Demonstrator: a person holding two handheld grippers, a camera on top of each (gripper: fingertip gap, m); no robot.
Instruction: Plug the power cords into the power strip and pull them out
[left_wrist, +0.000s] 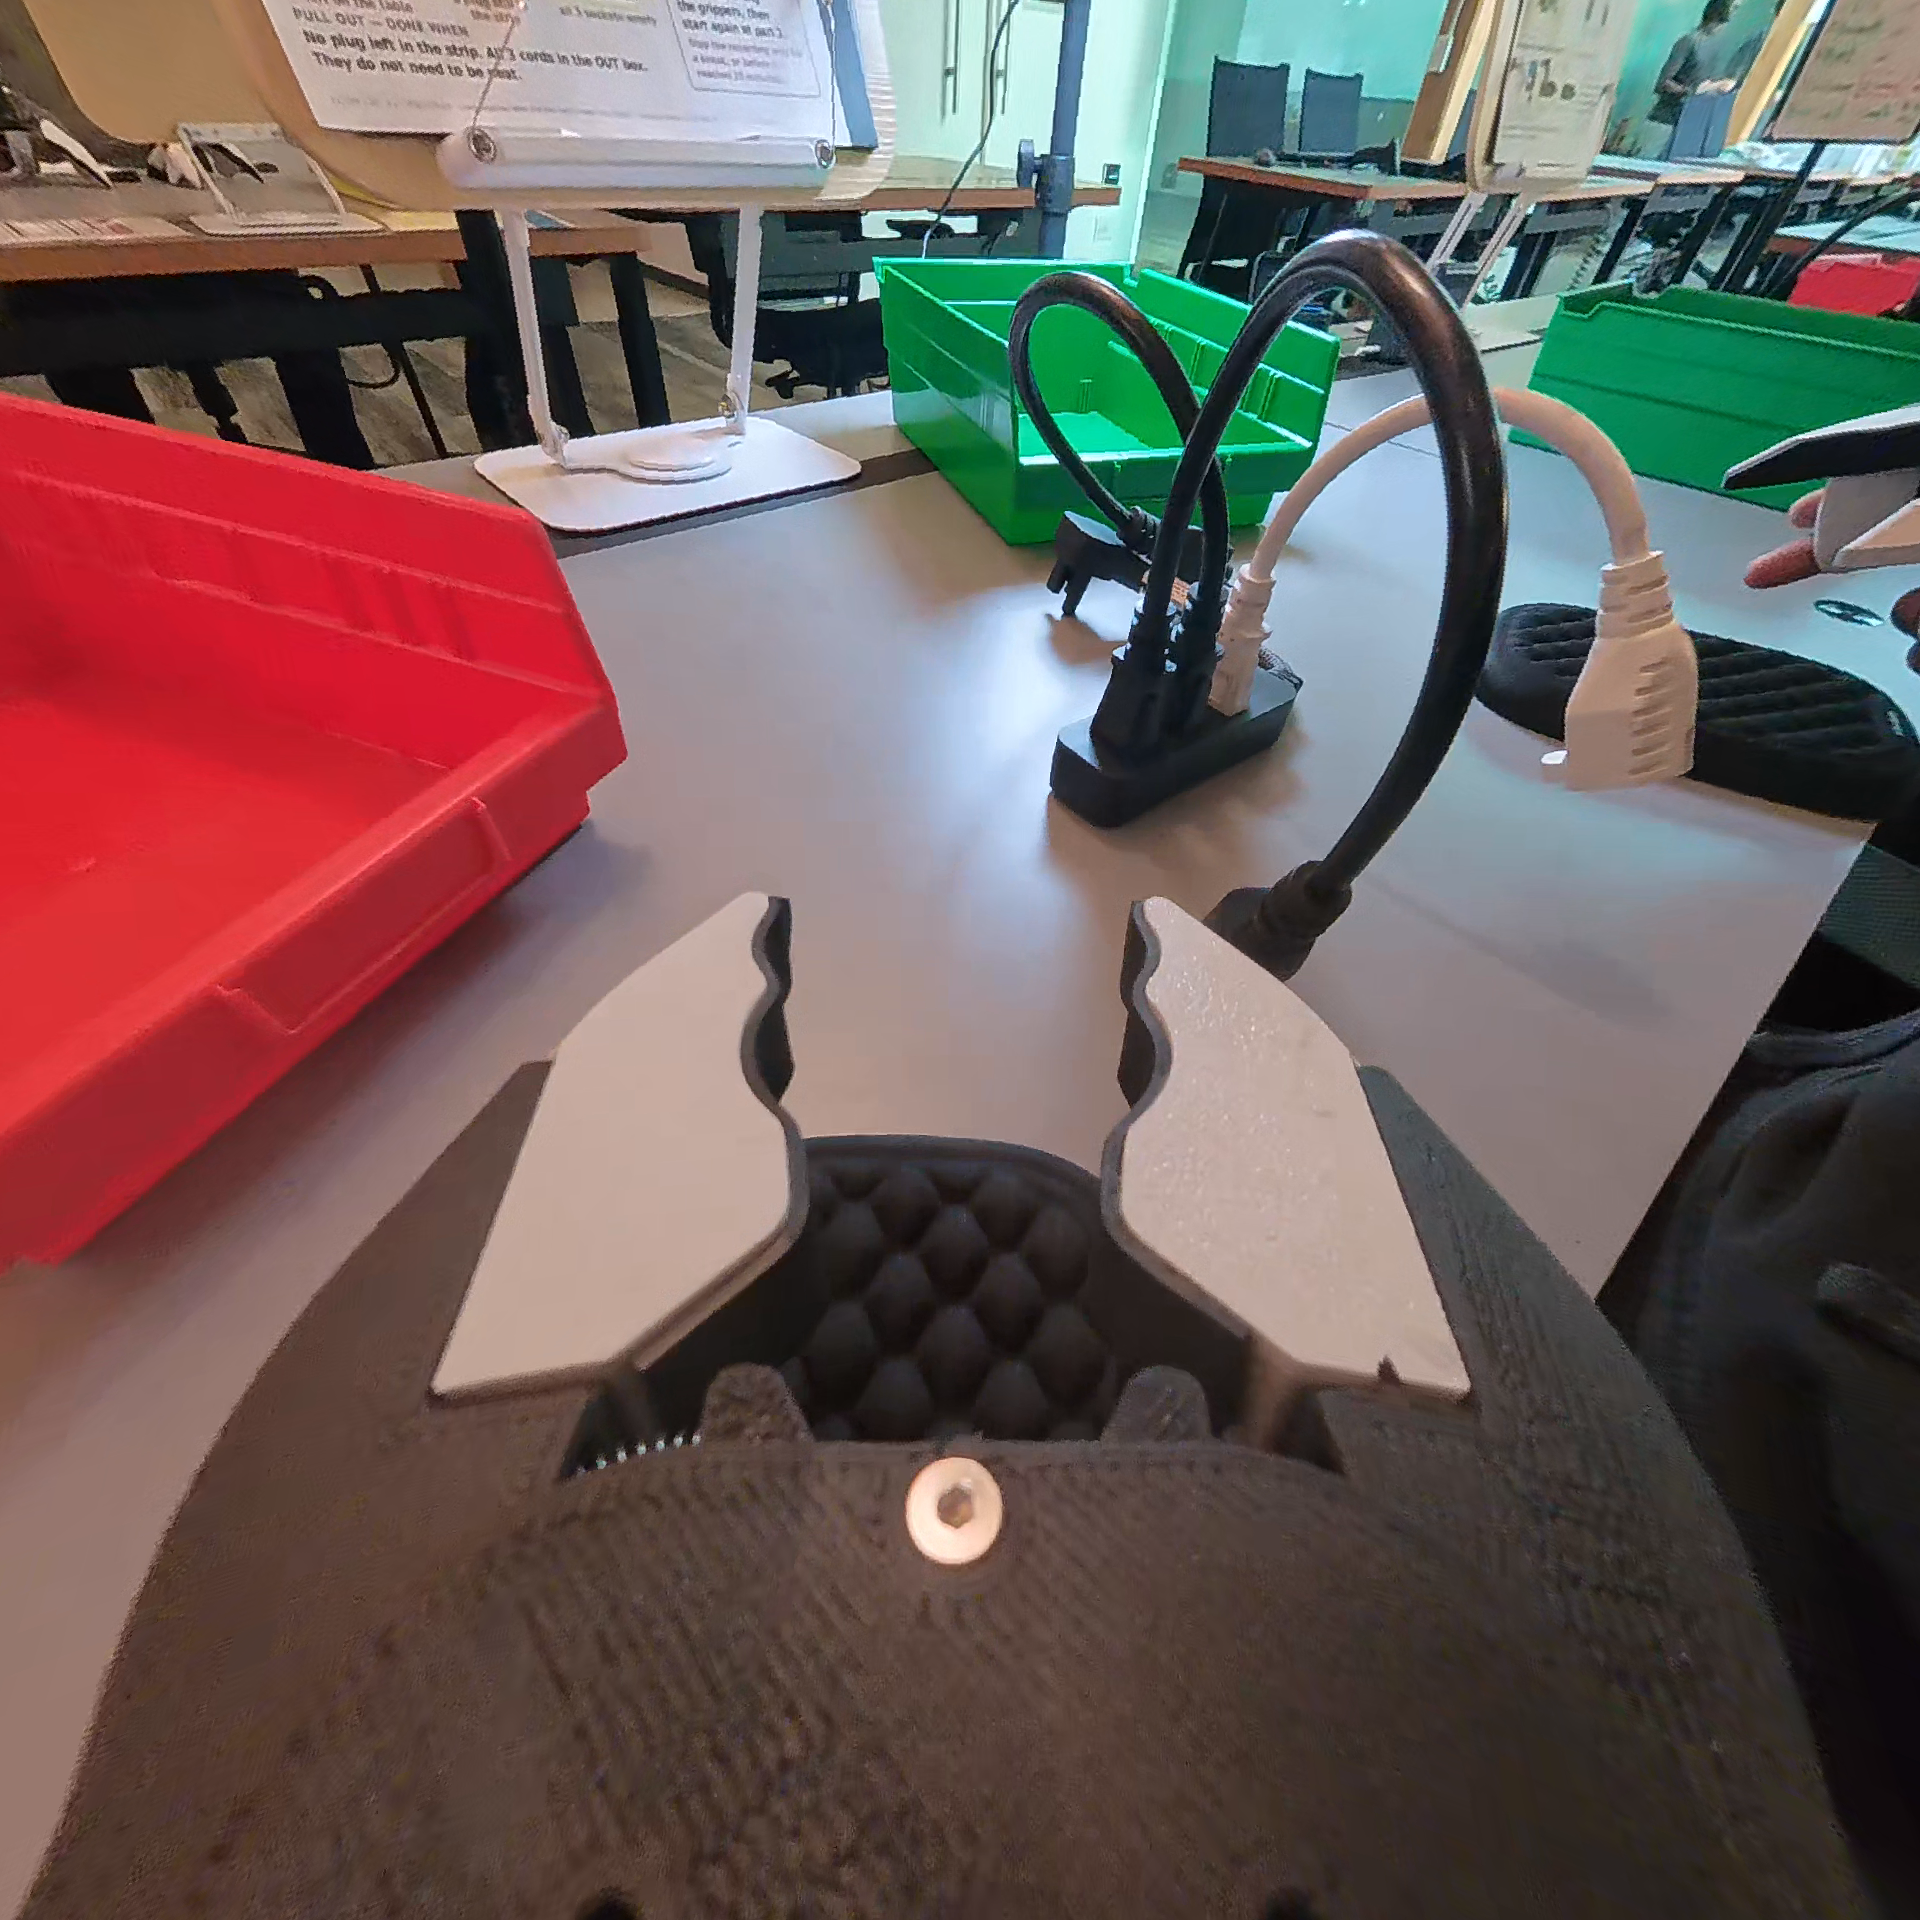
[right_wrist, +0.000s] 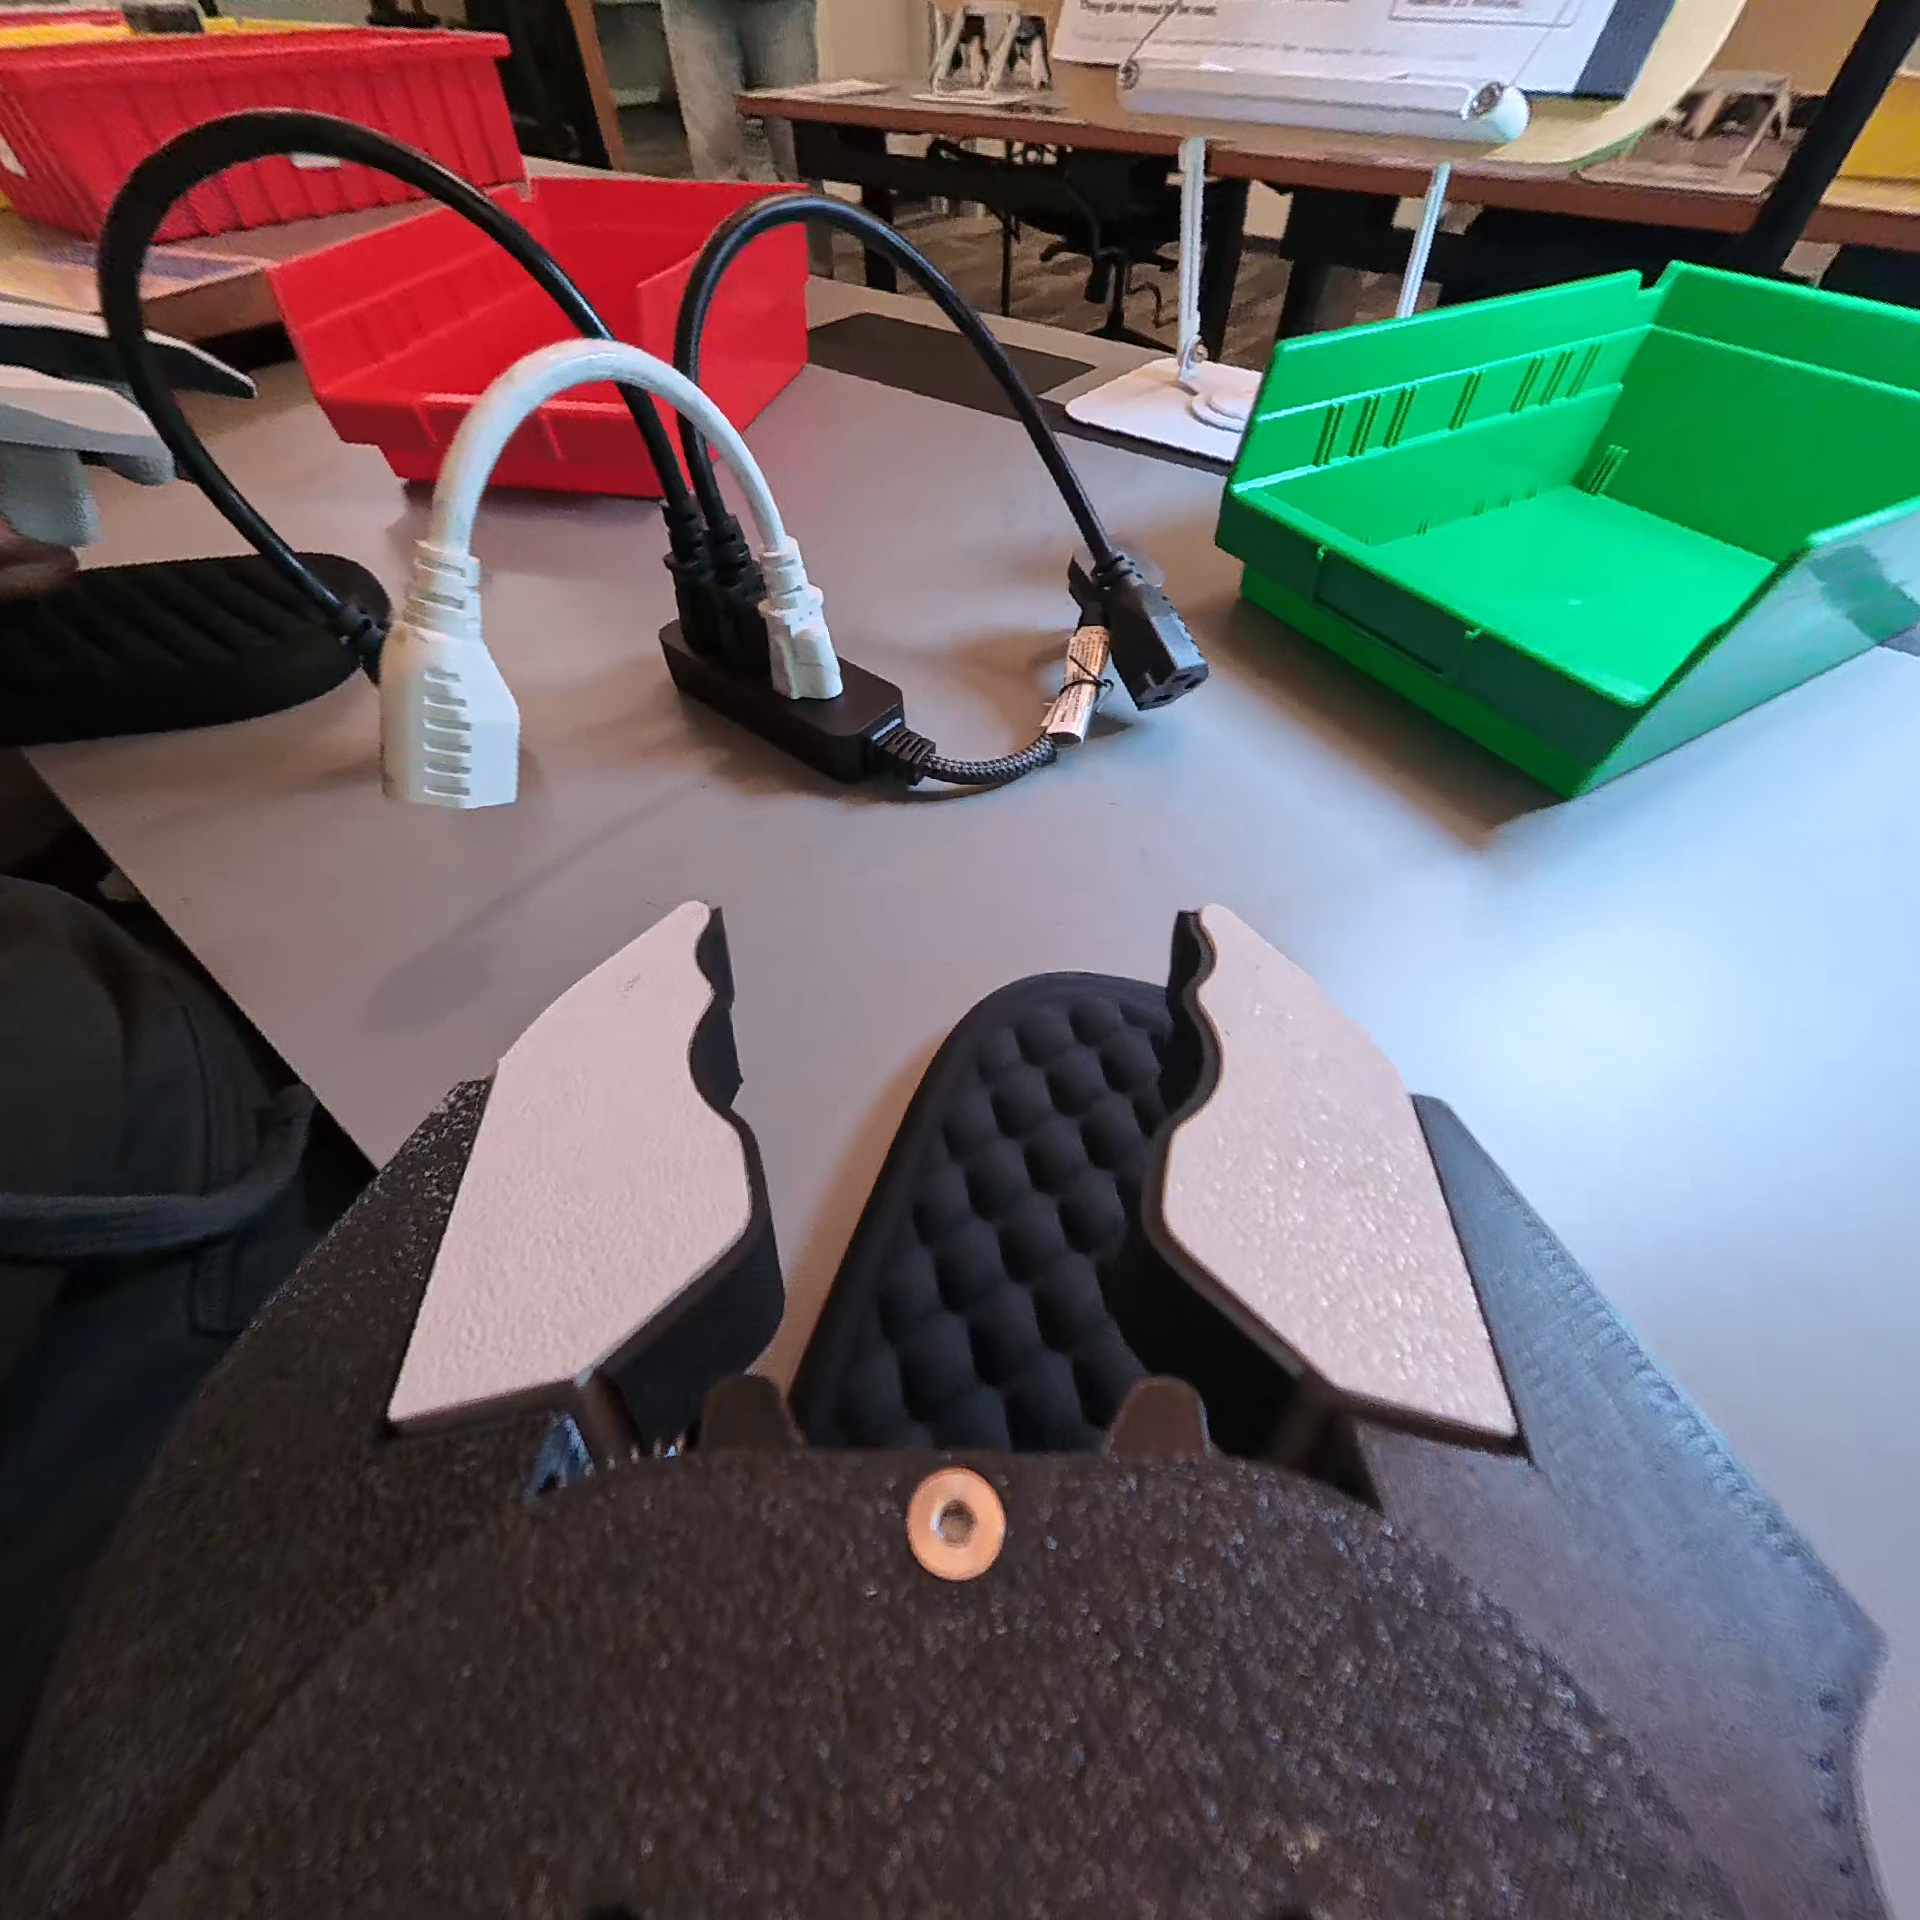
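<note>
Both your left gripper (left_wrist: 956, 997) and right gripper (right_wrist: 951, 997) are spread, empty. Three cords (right_wrist: 795, 613) sit plugged in the strip (right_wrist: 821, 717) mid-table; pull one unbraced and the light strip may lift too.

The left gripper (left_wrist: 956, 935) sat low in the frame, its two fingers spread wide with nothing between them. The right gripper (right_wrist: 951, 940) was posed the same, spread and empty; its tip also showed at the left view's right edge.
</note>
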